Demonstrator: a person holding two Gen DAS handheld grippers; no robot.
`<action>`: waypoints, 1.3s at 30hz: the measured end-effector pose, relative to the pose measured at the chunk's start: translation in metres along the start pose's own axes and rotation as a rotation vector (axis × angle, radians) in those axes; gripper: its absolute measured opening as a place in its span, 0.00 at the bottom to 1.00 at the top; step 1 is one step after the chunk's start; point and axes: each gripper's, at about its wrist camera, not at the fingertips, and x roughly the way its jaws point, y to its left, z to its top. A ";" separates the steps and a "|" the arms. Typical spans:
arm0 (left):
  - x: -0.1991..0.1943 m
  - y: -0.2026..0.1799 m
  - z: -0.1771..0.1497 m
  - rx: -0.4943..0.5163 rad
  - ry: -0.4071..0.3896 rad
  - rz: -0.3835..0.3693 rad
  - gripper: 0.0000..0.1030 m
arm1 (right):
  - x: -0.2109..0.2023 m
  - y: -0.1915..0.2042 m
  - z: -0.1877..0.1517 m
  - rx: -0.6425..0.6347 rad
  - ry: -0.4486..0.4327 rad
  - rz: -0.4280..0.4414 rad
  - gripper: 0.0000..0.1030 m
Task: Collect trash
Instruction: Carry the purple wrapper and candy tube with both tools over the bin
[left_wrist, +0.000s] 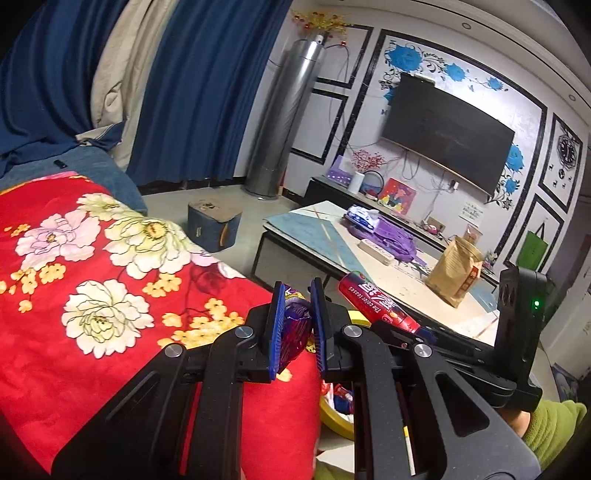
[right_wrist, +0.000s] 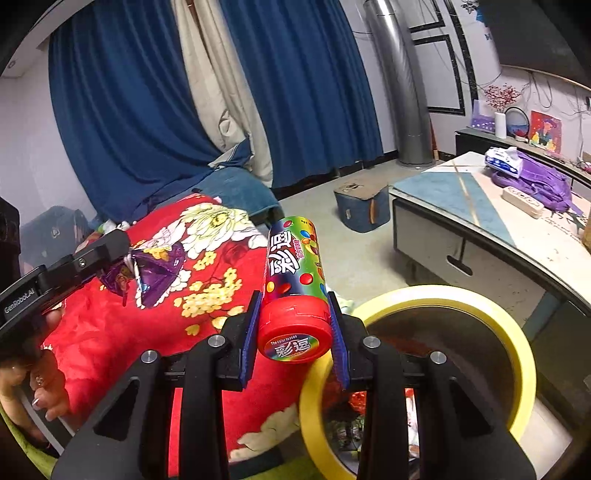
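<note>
Left gripper (left_wrist: 298, 325) angled down over the red blanket (left_wrist: 74, 295), clamping a purple wrapper (left_wrist: 293, 325); right gripper (right_wrist: 293, 332) beside it, gripping a candy tube (right_wrist: 293, 273) above the yellow bin (right_wrist: 517, 332).

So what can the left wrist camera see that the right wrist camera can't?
Only the left wrist view shows the wall clock, the green bag and the brown paper bag. Only the right wrist view shows the candy tube's red cap end on and the whole yellow bin rim. Both show the purple wrapper, candy tube, red flowered blanket and blue curtains.
</note>
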 end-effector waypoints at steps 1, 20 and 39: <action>0.000 -0.003 0.000 0.004 0.001 -0.004 0.09 | -0.002 -0.002 -0.001 0.002 -0.003 -0.006 0.31; 0.014 -0.070 -0.023 0.135 0.046 -0.078 0.09 | -0.045 -0.066 -0.022 0.091 -0.032 -0.142 0.31; 0.052 -0.119 -0.055 0.259 0.131 -0.111 0.09 | -0.061 -0.112 -0.050 0.157 -0.005 -0.226 0.31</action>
